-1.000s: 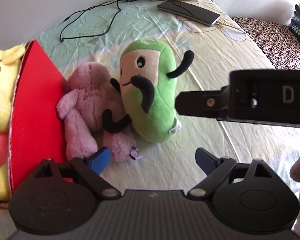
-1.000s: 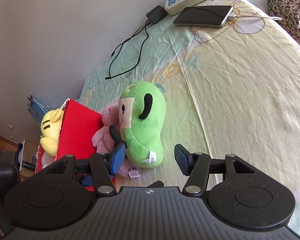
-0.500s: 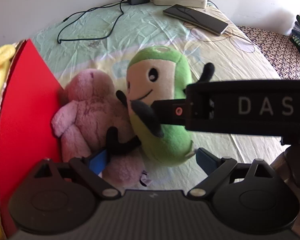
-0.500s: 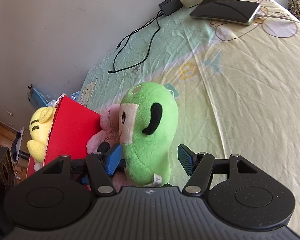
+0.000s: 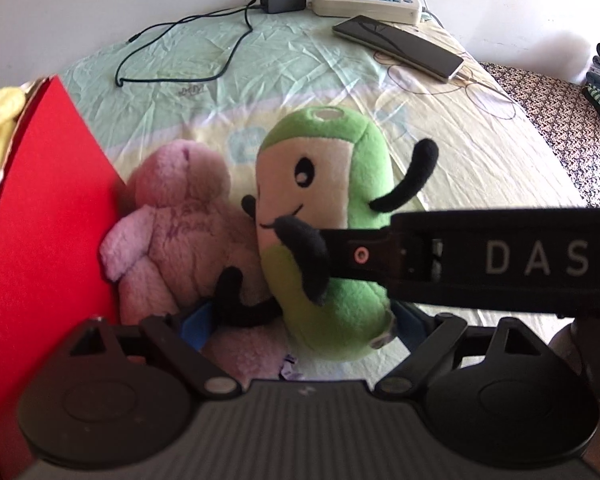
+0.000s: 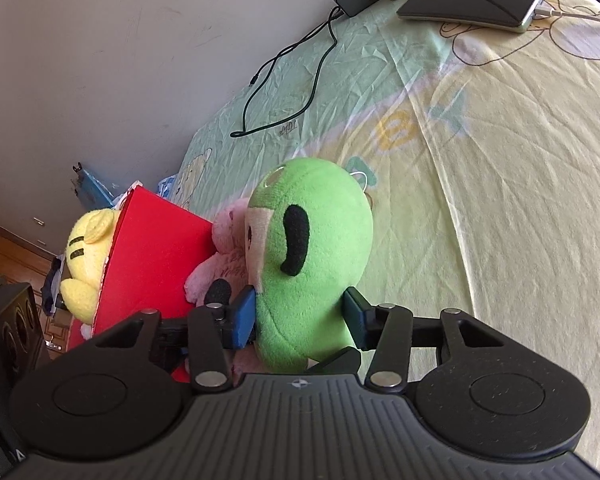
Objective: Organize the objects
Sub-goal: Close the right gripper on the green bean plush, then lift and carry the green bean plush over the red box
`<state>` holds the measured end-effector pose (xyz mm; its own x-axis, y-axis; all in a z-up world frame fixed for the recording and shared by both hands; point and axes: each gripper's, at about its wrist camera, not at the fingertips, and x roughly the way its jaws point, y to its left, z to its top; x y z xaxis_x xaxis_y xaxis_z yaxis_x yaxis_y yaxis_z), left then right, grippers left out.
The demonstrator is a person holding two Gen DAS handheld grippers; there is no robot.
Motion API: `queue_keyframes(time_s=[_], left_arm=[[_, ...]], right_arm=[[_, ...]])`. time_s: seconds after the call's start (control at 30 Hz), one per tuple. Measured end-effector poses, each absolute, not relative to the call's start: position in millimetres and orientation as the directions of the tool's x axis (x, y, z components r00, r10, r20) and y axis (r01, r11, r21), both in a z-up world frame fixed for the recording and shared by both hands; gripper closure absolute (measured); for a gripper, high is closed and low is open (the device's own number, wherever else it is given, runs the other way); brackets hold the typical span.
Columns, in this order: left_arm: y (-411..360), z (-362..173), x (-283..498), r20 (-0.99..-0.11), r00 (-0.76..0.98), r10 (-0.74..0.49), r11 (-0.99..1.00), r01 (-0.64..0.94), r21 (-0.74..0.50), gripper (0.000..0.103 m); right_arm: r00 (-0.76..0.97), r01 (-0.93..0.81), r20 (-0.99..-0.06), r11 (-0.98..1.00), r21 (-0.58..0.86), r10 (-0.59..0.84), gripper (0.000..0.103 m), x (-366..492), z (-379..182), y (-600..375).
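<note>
Both handheld grippers are matte black: a ribbed housing, two round discs, angled linkage arms with silver screw heads and blue fingertip pads (image 6: 244, 316). The right gripper's side bar (image 5: 500, 260) carries pale letters "DAS" and a small reddish ring

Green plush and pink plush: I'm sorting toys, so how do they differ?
The green plush is bean-shaped with black limbs and a cream face; the pink plush is bear-shaped, no face visible. Green sits between the right gripper pads; pink leans against the red box, ungripped. Both are soft toys on the bed.
</note>
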<state>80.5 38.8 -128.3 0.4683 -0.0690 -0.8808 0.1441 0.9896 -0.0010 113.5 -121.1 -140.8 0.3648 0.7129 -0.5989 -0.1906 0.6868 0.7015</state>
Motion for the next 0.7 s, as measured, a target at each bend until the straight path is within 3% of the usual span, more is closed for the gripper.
queue_keyframes(time_s=[0.4, 0.7], left_arm=[[28.1, -122.7, 67.1, -0.885, 0.46, -0.073, 0.983, 0.181, 0.013, 0.011], [20.1, -112.8, 39.3, -0.88, 0.462, -0.109, 0.973, 0.231, 0.0, 0.021]], right_arm=[[0.344, -0.169, -0.6, 0.676, 0.717, 0.722, 0.054, 84.0, -125.8, -132.4], [0.356, -0.189, -0.602, 0.686, 0.702, 0.715, 0.054, 58.0, -112.7, -134.1]])
